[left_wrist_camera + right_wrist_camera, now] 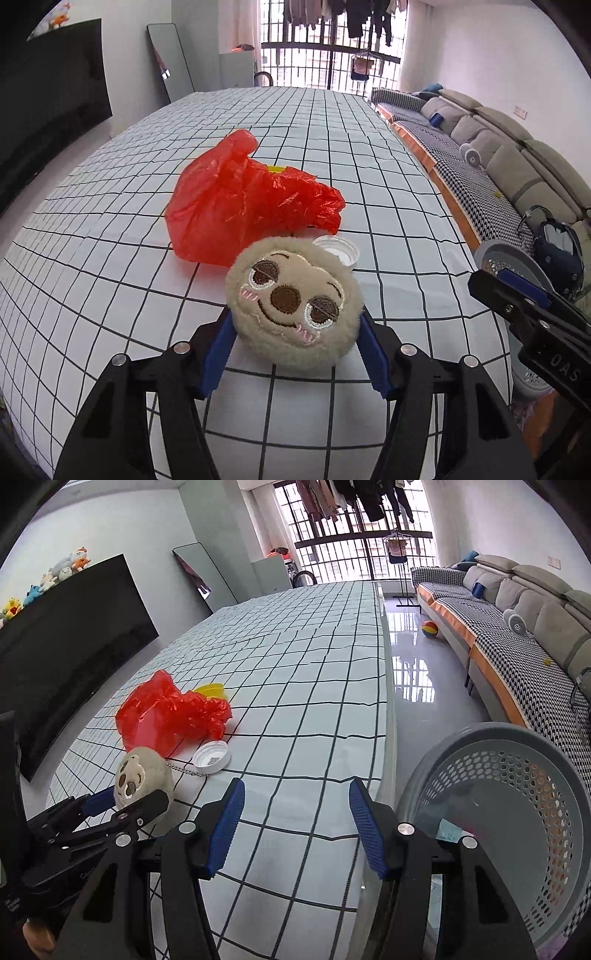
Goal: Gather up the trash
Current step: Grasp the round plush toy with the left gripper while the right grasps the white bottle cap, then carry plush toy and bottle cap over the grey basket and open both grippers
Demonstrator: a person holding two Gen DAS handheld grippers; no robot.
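Observation:
My left gripper (295,325) is shut on a round beige plush face (293,301), just above the checked tablecloth (110,258); in the right wrist view the plush (142,775) sits between its fingers, its ball chain (183,768) trailing on the cloth. A crumpled red plastic bag (243,199) lies behind it, also in the right wrist view (168,712). A white plastic lid (341,251) lies beside the plush, and shows in the right wrist view (211,757). My right gripper (295,823) is open and empty near the table's right edge.
A grey perforated basket (509,812) stands off the table's right edge, also in the left wrist view (513,266). A yellow item (212,690) pokes out behind the bag. A sofa (517,627) lines the right wall; a TV (66,646) the left.

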